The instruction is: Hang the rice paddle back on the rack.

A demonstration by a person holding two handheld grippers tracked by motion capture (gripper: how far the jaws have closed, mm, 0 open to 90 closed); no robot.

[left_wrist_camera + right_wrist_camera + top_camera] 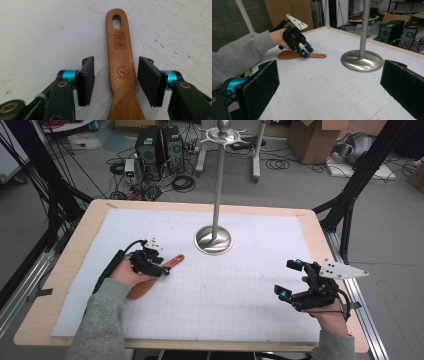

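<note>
Left gripper jaws apart — straddling wooden spatula handle, not touching; right gripper released.

A tall polished steel stand with a round dished base is set upright on the white gridded mat, which is laid over a pale wooden tabletop. Black computer towers, coiled cables and cardboard boxes are seen on the grey floor beyond.
</note>
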